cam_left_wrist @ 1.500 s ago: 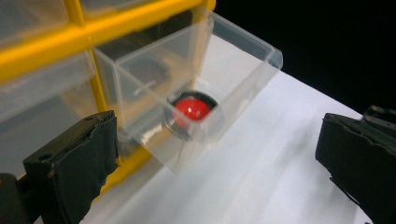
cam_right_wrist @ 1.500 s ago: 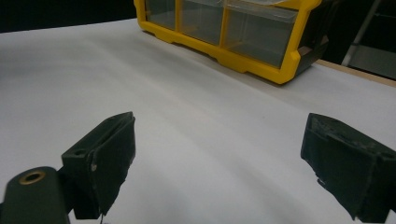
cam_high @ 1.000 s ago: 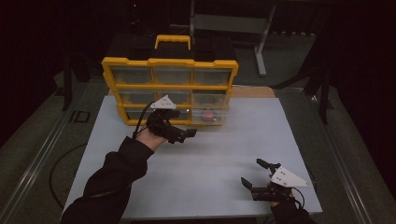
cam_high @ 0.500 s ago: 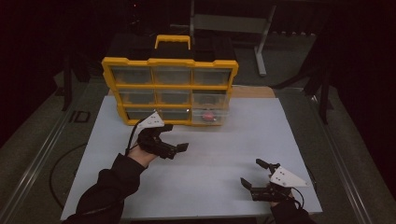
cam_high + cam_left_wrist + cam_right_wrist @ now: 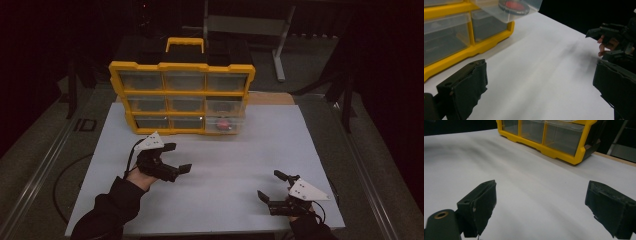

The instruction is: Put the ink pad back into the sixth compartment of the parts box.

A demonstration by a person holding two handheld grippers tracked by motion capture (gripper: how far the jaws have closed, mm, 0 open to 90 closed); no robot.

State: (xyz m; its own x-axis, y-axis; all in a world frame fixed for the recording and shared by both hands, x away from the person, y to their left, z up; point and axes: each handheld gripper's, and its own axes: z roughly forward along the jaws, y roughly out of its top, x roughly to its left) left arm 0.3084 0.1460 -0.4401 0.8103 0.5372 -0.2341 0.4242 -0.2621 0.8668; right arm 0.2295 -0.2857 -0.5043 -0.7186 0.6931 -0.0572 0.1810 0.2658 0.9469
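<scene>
Overall, a white table top [image 5: 225, 165] sits in a dark room. The yellow drawer cabinet [image 5: 181, 97] stands at 12 o'clock, long axis left to right, fronts facing the person. Its bottom-right drawer [image 5: 225, 122] is pulled out, holding a red disc [image 5: 223, 123]. The left gripper [image 5: 176, 161], at 8 o'clock, points right, jaws spread and empty. The right gripper [image 5: 274, 186], at 4 o'clock, points left, jaws spread and empty.

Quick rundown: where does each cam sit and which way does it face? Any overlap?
High view: above the person's side, looking forward and down at the white table; forearms, left gripper, right gripper.
Left gripper view: between its open jaws, across the table toward the right gripper.
Right gripper view: between open jaws, low.
Shared by all: yellow drawer organizer.
</scene>
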